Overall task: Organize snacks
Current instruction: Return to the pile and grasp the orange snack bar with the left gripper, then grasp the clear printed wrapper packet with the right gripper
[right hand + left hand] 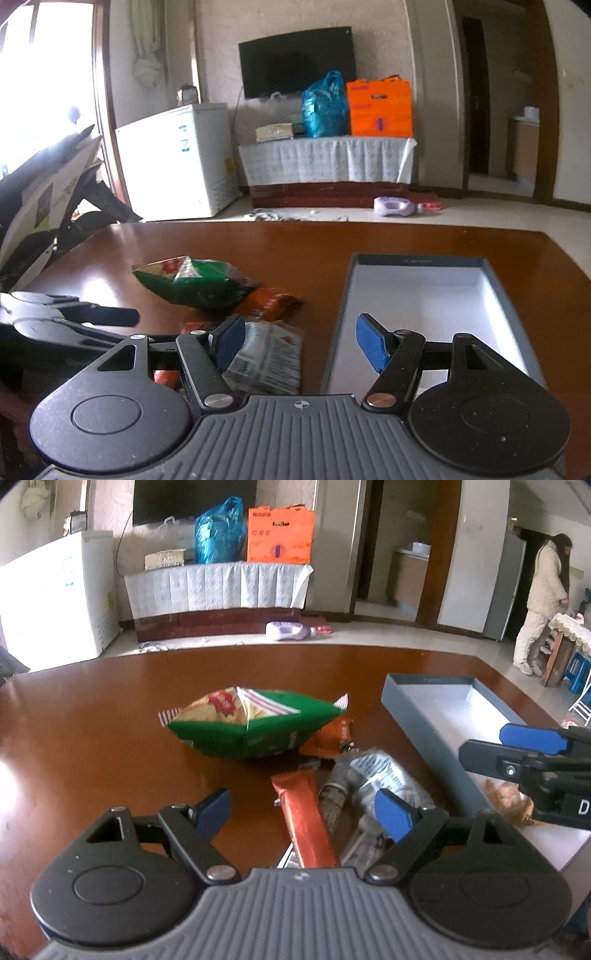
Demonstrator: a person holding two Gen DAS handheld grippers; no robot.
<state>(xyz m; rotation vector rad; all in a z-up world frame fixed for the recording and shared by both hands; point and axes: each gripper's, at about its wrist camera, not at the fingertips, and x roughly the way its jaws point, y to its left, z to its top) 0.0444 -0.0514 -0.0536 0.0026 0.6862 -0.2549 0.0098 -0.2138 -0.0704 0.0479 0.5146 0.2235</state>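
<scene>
A green chip bag [251, 723] lies on the brown table [92, 720], with an orange packet [332, 738] behind it. A long orange-red bar [306, 819] and a clear printed packet [380, 779] lie nearer, between my left gripper's [303, 812] open fingers. A grey box [417, 701] with a white inside stands to the right, a brown snack [506, 801] in it. My right gripper [301, 341] is open and empty above the box's [424, 291] near left edge; it shows in the left wrist view [517, 753]. The chip bag [192, 280] and clear packet [269, 358] lie to its left.
Beyond the table is a cloth-covered cabinet [221, 587] with a blue bag and an orange box, a white freezer [55, 602], and a person [543, 598] standing at far right. A purple bottle [288, 630] lies on the floor.
</scene>
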